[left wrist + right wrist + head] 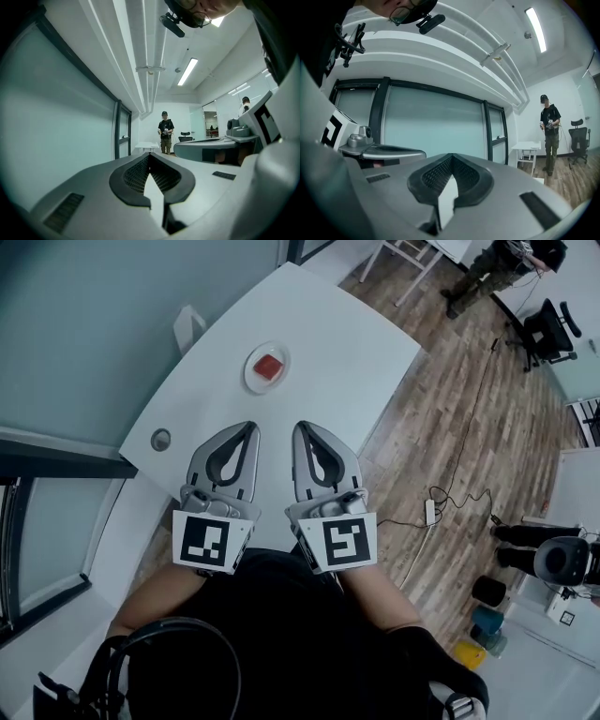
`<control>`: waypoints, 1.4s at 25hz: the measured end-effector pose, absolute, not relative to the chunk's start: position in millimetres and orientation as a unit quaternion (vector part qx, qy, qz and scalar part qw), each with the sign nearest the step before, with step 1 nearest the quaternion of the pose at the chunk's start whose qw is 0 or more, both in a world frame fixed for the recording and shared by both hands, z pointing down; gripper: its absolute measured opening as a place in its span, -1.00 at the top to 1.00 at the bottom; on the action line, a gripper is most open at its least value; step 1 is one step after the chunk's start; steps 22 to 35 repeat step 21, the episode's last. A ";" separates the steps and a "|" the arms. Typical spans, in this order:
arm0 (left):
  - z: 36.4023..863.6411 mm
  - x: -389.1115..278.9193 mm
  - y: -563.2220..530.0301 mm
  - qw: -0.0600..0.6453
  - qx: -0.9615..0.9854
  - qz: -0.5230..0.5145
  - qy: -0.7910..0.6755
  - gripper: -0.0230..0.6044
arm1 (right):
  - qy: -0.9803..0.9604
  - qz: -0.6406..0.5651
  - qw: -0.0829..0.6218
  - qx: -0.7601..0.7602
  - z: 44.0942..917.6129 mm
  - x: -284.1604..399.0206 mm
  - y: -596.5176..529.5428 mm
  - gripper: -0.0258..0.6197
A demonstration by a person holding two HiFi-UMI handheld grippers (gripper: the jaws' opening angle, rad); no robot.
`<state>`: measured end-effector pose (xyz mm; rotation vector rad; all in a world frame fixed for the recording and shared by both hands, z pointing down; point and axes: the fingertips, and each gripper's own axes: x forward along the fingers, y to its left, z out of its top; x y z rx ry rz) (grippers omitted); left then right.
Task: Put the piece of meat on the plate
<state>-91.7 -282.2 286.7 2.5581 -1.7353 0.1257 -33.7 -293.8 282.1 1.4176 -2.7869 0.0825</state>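
My grey left claw had its black ribbed jaws together with nothing between them, and my grey right claw was the same, closed and empty. I held the two side by side, pointing level over the near edge of the curved white worktop. I judged that fitting, since there seemed nothing left to carry. The red, squarish piece of meat already lay in the middle of the small round white plate. That plate sat further out on the worktop, well apart from both claws, so keeping them back by my body left it undisturbed. By my count there were two claws, one plate and one piece of meat. Besides these I saw one round grey cable cap, set in the worktop's left side, and one person standing far off across the room
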 end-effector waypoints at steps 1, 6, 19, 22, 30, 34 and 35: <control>286.3 -91.2 -281.4 0.023 0.827 0.040 -0.560 0.93 | -0.892 0.025 0.006 0.452 281.1 -34.3 -292.4 0.91; 283.7 -88.0 -279.3 0.025 0.830 0.038 -0.556 0.93 | -0.895 0.028 0.007 0.446 278.1 -33.9 -289.1 0.91; 286.2 -93.3 -283.0 0.016 0.833 0.030 -0.553 0.93 | -0.888 0.017 0.003 0.459 275.1 -30.7 -285.1 0.91; 287.3 -93.4 -282.9 0.016 0.832 0.030 -0.554 0.93 | -0.887 0.018 0.002 0.462 276.0 -28.5 -285.1 0.91; 287.3 -93.4 -282.9 0.016 0.832 0.030 -0.554 0.93 | -0.887 0.018 0.002 0.462 276.0 -28.5 -285.1 0.91; 287.3 -93.4 -282.9 0.016 0.832 0.030 -0.554 0.93 | -0.887 0.018 0.002 0.462 276.0 -28.5 -285.1 0.91; 287.3 -93.4 -282.9 0.016 0.832 0.030 -0.554 0.93 | -0.887 0.018 0.002 0.462 276.0 -28.5 -285.1 0.91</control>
